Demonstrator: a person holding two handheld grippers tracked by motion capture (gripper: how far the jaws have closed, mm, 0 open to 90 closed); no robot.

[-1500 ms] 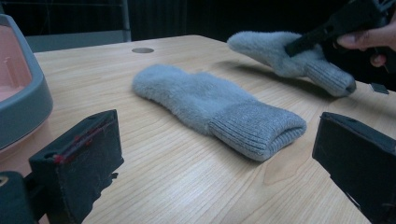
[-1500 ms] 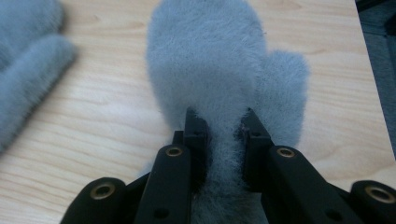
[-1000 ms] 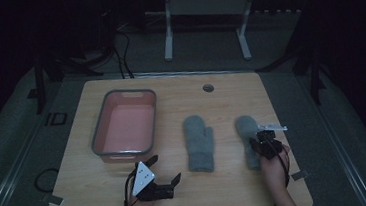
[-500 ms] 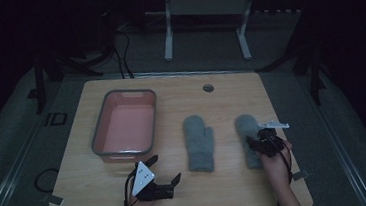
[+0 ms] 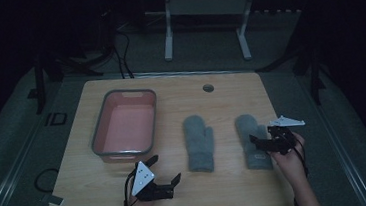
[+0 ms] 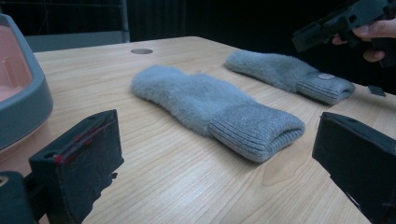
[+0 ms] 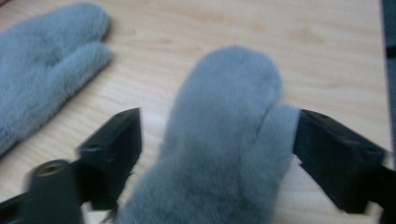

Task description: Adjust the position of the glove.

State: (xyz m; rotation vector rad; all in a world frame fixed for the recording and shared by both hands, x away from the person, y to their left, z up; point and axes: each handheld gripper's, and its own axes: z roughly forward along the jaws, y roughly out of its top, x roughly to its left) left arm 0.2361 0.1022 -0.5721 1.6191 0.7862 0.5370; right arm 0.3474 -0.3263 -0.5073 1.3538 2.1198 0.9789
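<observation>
Two grey fluffy mittens lie flat on the wooden table point(image 5: 221, 104). The left mitten point(image 5: 198, 142) sits in the middle, and the right mitten point(image 5: 246, 130) lies near the right side. My right gripper point(image 5: 256, 146) hovers just over the right mitten's cuff end. Its jaws have just been opening and now stand wide, and the right mitten point(image 7: 229, 116) lies loose between them in the right gripper view. My left gripper point(image 5: 164, 169) rests open near the front edge with nothing in it. It faces the left mitten's point(image 6: 201, 100) cuff.
A pink tub with a grey rim point(image 5: 99, 140) stands at the left of the table, just beyond my left gripper. A round hole point(image 5: 208, 87) sits near the far edge. Dark floor and a metal stand point(image 5: 204, 26) lie beyond the table.
My right gripper's jaws have spread apart and let go of the right mitten, and the hand has lifted slightly and drawn back. The left gripper and both mittens have stayed put.
</observation>
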